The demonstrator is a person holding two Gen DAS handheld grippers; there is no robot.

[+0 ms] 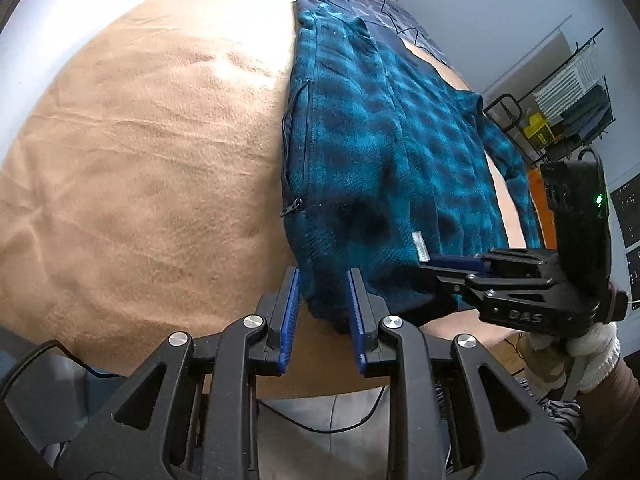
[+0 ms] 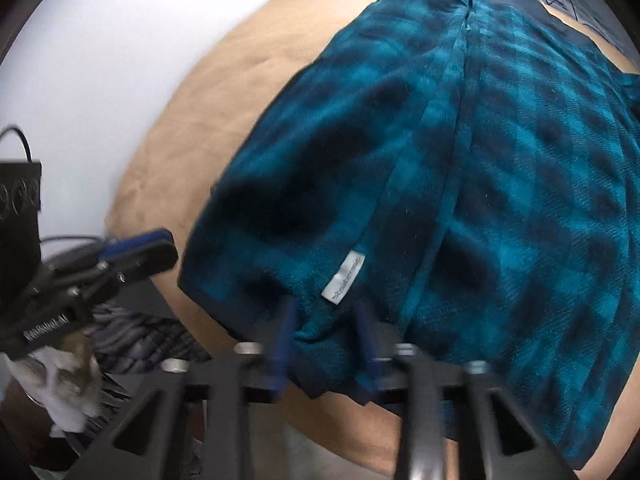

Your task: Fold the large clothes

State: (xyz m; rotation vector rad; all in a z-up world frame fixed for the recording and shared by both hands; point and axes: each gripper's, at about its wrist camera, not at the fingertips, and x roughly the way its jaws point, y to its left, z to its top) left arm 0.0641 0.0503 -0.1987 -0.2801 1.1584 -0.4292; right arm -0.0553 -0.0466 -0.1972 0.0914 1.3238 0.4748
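The teal plaid fleece (image 1: 384, 152) lies on the tan bed (image 1: 140, 160), its long axis running away from both tongs. Left tongs (image 1: 324, 300) stand partly open at its near left corner, pads apart from cloth. Right tongs (image 2: 326, 336) pinch the hem just below the white label (image 2: 344, 278), whose writing is too blurred to read

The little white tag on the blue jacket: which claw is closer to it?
Right. The right claw sits at the hem just below the white tag, its tips by the fleece jacket. The left claw sits farther along the hem, at the corner.
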